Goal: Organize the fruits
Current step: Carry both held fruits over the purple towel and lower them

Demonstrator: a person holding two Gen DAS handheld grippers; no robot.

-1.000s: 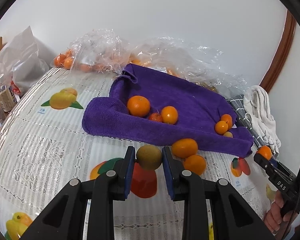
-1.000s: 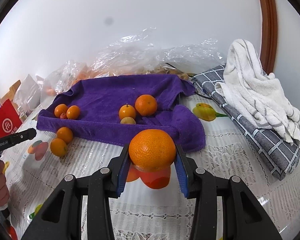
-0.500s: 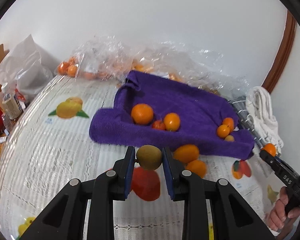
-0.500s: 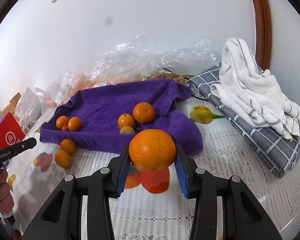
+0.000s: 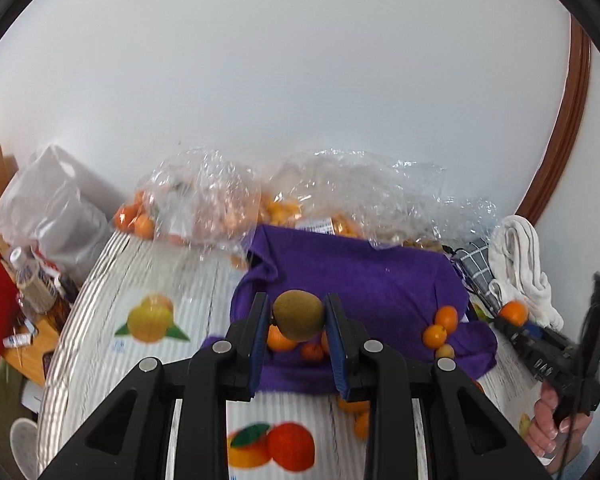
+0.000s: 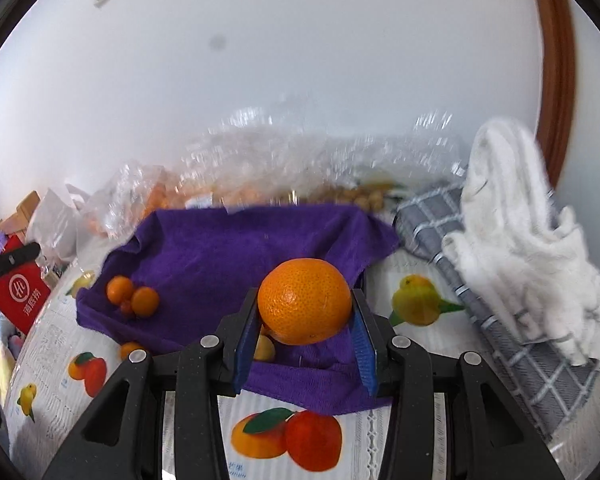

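The kiwi (image 5: 298,314) sits clamped between the blue pads of the left hand-held gripper (image 5: 297,334), lifted above the purple towel (image 5: 364,280). The big orange (image 6: 304,301) is pinched the same way in the right hand-held gripper (image 6: 305,338), its jaws spread wider around the larger fruit, also above that towel. On the towel, a cluster of small oranges (image 6: 133,299) lies at nine o'clock from the big orange, and another pair (image 5: 440,326) at three o'clock from the kiwi. Clear plastic bags (image 5: 204,204) holding more fruit stand at twelve o'clock behind the towel. A white towel on a checked cloth (image 6: 512,240) lies at two o'clock on the fruit-printed tabletop (image 6: 420,336).
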